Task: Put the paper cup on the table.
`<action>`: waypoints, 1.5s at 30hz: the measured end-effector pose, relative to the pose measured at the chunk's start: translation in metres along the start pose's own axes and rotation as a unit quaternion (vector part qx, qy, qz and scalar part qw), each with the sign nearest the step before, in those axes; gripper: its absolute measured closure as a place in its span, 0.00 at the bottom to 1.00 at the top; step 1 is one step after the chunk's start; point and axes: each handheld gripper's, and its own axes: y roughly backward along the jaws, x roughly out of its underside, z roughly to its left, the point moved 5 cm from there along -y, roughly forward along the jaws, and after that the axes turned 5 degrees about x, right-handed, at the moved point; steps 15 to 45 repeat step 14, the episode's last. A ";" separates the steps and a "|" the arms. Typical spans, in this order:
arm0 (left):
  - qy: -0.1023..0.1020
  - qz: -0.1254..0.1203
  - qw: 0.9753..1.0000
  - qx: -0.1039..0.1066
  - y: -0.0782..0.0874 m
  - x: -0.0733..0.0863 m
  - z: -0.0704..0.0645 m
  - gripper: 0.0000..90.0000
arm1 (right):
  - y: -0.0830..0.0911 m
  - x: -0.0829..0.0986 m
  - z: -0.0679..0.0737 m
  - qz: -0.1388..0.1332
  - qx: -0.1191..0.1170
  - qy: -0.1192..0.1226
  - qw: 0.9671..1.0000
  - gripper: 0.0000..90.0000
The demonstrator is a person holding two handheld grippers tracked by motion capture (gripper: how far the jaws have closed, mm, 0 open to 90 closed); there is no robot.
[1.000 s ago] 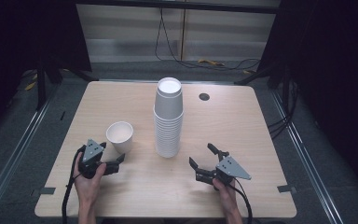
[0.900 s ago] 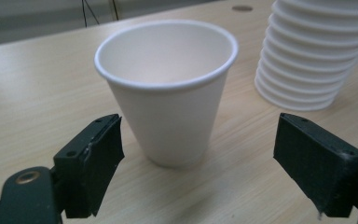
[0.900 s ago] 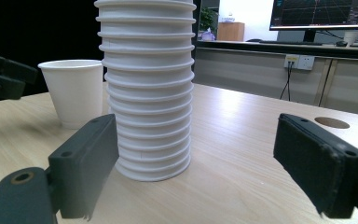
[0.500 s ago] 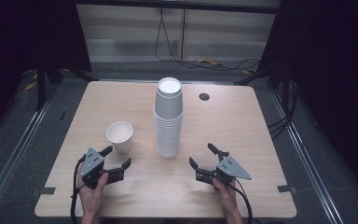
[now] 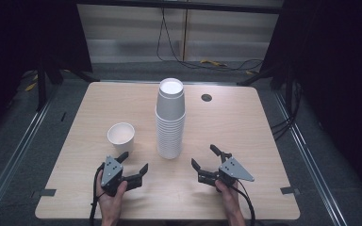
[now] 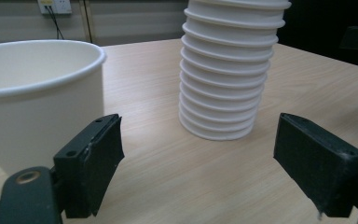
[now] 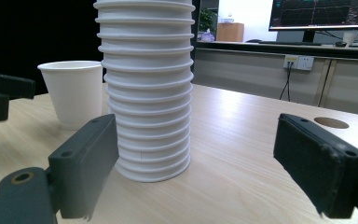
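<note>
A tall stack of white paper cups [image 5: 169, 117] stands mid-table. To its left a single white cup [image 5: 121, 137] stands upright on the wood. My left gripper [image 5: 133, 162] is open, a short way in front of the single cup and apart from it. My right gripper [image 5: 203, 156] is open too, in front and right of the stack. In the left gripper view, the single cup [image 6: 37, 98] is close on the left and the stack [image 6: 230, 70] lies ahead, beyond my open left gripper [image 6: 196, 154]. From my open right gripper [image 7: 196, 158], the stack [image 7: 147, 88] is near and the single cup [image 7: 74, 91] behind it.
The light wooden table [image 5: 245, 132] has a round cable hole [image 5: 206, 97] behind and right of the stack. Dark floor and metal rails surround it, with cables on the floor at the back. A desk with monitors [image 7: 317, 14] stands far off.
The left gripper held the single cup tilted a second ago. It has let go, the cup stands on the table, and the gripper has drawn back. The right gripper stayed put.
</note>
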 end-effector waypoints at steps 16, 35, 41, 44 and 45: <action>-0.023 -0.023 0.999 0.001 -0.001 0.000 -0.007 0.17 | 0.000 0.000 -0.001 0.000 0.001 -0.004 1.000 0.15; -0.023 -0.023 0.999 0.001 -0.001 0.000 -0.007 0.17 | 0.000 0.000 -0.001 0.000 0.001 -0.004 1.000 0.15; -0.023 -0.023 0.999 0.001 -0.001 0.000 -0.007 0.17 | 0.000 0.000 -0.001 0.000 0.001 -0.004 1.000 0.15; -0.023 -0.023 0.999 0.001 -0.001 0.000 -0.007 0.17 | 0.000 0.000 -0.001 0.000 0.001 -0.004 1.000 0.15; -0.023 -0.023 0.999 0.001 -0.001 0.000 -0.007 0.17 | 0.000 0.000 -0.001 0.000 0.001 -0.004 1.000 0.15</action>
